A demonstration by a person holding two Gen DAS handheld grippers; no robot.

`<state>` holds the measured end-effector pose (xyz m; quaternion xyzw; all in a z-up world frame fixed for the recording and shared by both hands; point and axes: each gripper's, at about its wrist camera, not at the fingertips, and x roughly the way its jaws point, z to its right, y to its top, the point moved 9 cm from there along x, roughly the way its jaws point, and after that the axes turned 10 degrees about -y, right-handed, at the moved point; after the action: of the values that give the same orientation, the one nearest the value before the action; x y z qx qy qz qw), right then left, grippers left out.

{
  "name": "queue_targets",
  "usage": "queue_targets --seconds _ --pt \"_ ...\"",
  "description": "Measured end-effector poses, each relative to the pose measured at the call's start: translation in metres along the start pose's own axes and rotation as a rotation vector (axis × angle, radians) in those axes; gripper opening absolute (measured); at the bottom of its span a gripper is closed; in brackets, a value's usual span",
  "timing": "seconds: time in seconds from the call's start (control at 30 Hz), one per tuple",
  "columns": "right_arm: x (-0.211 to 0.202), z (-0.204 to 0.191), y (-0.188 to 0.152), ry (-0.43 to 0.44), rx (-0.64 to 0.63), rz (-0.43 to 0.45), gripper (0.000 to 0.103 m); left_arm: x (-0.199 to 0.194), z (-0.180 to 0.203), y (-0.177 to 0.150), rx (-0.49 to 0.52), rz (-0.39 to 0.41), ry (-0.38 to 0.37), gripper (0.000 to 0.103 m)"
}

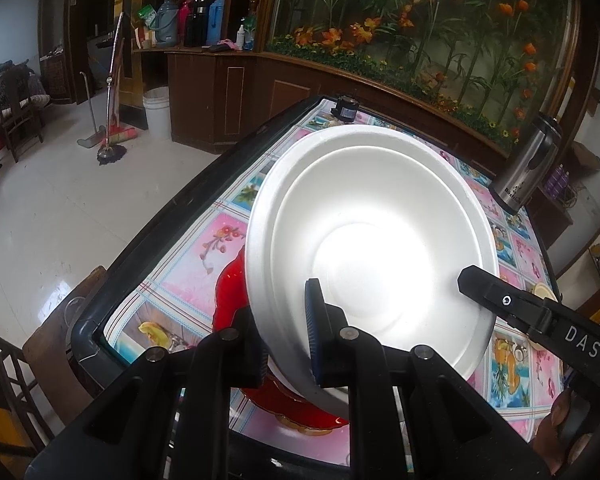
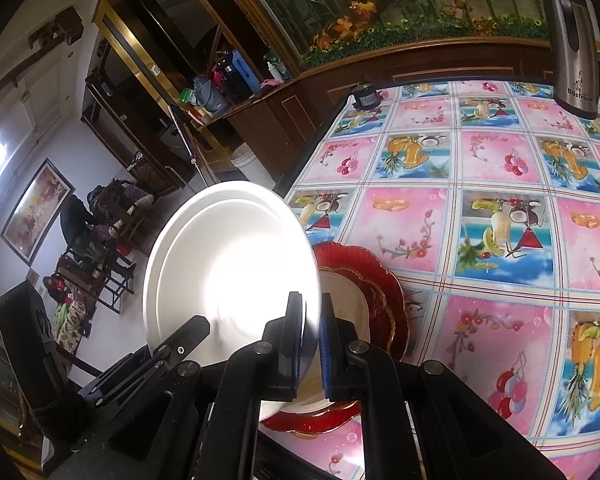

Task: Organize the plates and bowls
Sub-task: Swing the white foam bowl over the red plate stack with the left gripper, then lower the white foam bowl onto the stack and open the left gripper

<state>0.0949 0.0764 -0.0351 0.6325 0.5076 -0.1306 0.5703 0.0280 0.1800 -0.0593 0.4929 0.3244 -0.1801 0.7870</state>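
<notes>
A white foam bowl (image 1: 372,248) is held tilted above a red scalloped plate (image 1: 228,292) on the table. My left gripper (image 1: 288,344) is shut on the bowl's near rim. My right gripper (image 2: 310,344) is shut on the opposite rim of the same white bowl (image 2: 228,272); its finger (image 1: 496,296) shows at the bowl's right edge in the left wrist view. The red plate (image 2: 364,280) carries a smaller cream plate (image 2: 350,304) with a gold edge, partly hidden behind the bowl.
The table (image 2: 480,220) has a pink and blue fruit-pattern cloth and a black rim. A steel thermos (image 2: 572,44) stands at the far right corner. A small dark jar (image 2: 366,96) sits at the far edge. Wooden cabinets (image 1: 216,92) and tiled floor (image 1: 52,208) lie left.
</notes>
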Motion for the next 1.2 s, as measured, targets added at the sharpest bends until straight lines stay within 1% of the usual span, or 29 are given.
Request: queue_targets --seconds 0.63,1.03,1.2 --pt "0.006 0.002 -0.006 -0.009 0.006 -0.017 0.007 0.005 -0.001 -0.002 0.001 -0.014 0.003 0.014" --pt "0.014 0.006 -0.013 -0.019 0.006 -0.040 0.007 0.014 -0.004 -0.013 0.003 -0.041 0.003 0.014" --pt "0.017 0.008 -0.016 -0.023 0.009 -0.050 0.007 0.015 -0.002 -0.013 0.006 -0.047 0.001 0.014"
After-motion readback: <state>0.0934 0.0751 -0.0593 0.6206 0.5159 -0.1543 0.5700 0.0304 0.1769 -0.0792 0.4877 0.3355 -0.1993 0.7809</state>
